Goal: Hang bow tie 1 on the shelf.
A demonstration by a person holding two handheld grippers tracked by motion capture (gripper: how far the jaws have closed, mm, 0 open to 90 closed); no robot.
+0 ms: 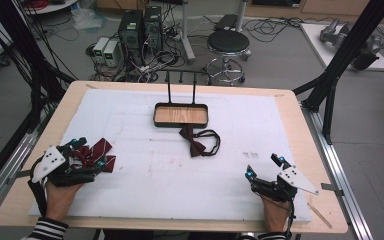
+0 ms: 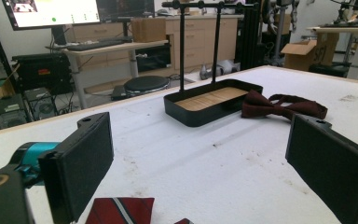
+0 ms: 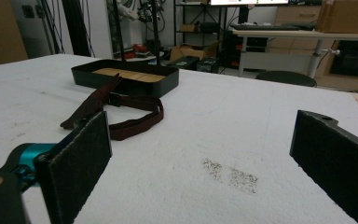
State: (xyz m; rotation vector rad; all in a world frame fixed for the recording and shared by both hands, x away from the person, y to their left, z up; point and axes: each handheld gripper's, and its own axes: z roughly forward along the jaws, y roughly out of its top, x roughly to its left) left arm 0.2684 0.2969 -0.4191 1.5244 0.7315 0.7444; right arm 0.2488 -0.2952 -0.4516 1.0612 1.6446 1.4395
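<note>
On the bench [image 1: 300,150], covered with a white foam sheet [image 1: 145,180], the person's left gripper [image 1: 87,159] sits at the near left corner with its jaws spread wide and nothing between them, resting right over a dark red striped tie [image 1: 96,151] that lies crumpled on the sheet; in the left gripper view a corner of that tie [image 2: 120,211] peeks out just below the gap between the jaws, though I cannot tell whether they touch it. The right gripper [image 1: 265,167] is over at the near right, well apart from everything, its jaws likewise released and gripping nothing (a greyish smudge [image 3: 230,176] on the foam lies between them in the right gripper view). Toward the far middle of the bench stands a shallow black tray [image 1: 181,123] with a wooden floor and a thin black rack [image 1: 181,85] rising behind it. Just in front of the tray, touching or nearly touching its near wall, lies a maroon bow tie [image 1: 196,145] with its strap looped out to the right
</note>
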